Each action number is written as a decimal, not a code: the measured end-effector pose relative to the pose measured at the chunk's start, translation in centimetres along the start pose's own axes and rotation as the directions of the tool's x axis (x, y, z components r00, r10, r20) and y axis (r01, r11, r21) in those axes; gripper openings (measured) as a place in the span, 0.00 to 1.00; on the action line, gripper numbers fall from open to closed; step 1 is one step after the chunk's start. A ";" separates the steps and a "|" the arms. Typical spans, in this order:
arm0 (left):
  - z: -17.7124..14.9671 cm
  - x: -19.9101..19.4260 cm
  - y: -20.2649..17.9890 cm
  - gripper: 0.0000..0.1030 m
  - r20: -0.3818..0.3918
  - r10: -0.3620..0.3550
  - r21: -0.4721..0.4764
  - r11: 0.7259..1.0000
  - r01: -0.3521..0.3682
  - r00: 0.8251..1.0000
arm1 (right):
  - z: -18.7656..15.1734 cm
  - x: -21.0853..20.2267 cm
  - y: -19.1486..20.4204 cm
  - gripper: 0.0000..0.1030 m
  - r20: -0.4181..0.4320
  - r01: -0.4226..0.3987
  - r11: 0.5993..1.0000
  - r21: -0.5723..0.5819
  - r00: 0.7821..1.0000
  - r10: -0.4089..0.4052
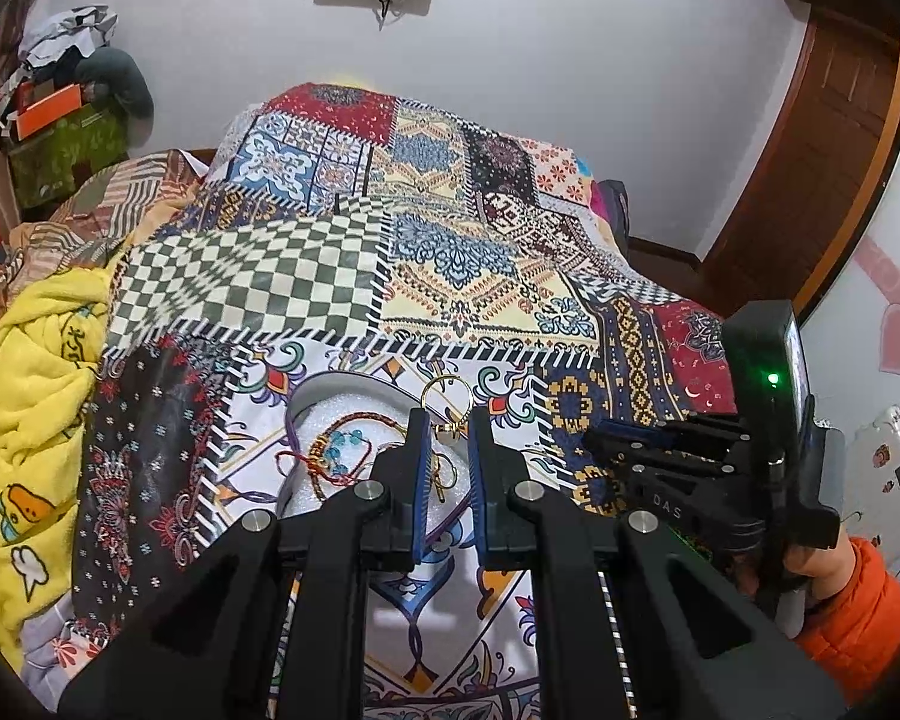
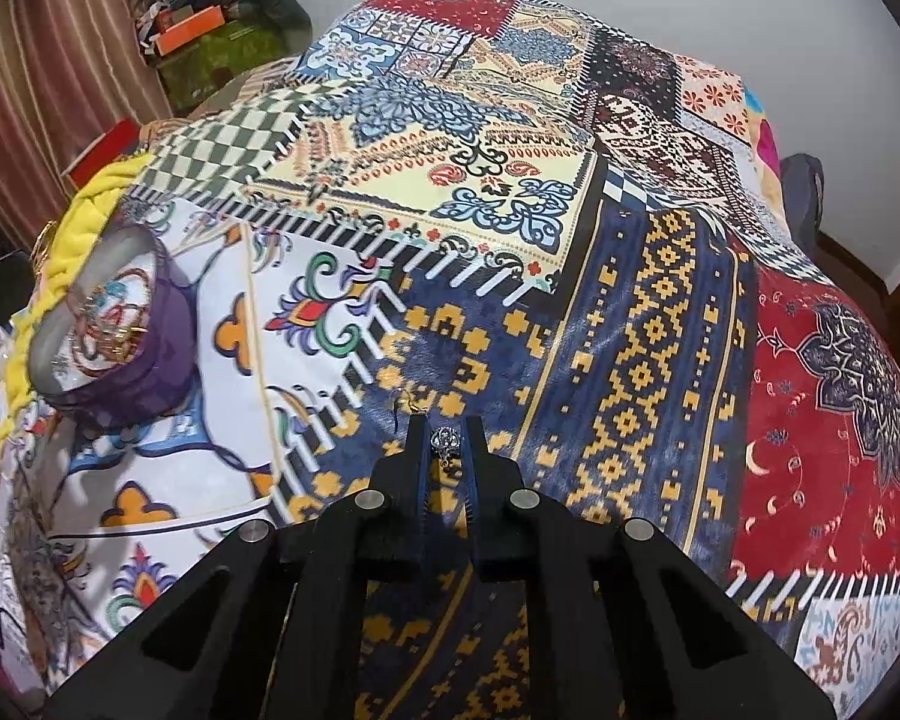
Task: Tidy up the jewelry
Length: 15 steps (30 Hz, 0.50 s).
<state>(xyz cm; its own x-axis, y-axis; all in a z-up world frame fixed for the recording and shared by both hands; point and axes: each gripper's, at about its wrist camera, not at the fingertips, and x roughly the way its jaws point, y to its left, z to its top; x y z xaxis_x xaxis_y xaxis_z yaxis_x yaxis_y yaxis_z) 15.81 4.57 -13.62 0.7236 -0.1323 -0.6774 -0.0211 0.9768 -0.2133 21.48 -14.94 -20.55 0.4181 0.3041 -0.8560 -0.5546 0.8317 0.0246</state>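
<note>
At about nine o'clock in the right wrist view, a round purple box (image 2: 120, 324) sits on the patchwork bedspread (image 2: 630, 300), bracelets tangled inside. In the left wrist view the left gripper (image 1: 448, 420) hovers above that box (image 1: 306, 420), jaws narrowly parted with a gold ring earring (image 1: 447, 399) pinched between the tips. At three o'clock, the right gripper (image 2: 447, 441), jaws nearly closed, holds a small silver ornament (image 2: 447, 441) above blue-and-yellow fabric.
</note>
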 end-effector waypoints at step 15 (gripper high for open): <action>0.1 -5.3 2.6 0.10 0.078 0.056 -0.026 0.998 -0.054 0.995 | 2.1 -8.4 5.5 0.09 0.186 -0.067 0.996 -0.067 0.979 0.078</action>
<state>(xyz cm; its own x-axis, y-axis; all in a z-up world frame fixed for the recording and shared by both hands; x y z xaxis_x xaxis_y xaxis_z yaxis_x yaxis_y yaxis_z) 12.01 7.84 -10.53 0.7730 -0.0639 -0.6312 -0.0783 0.9777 -0.1949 16.43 -11.95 -12.16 0.5002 0.4494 -0.7402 -0.6280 0.7768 0.0473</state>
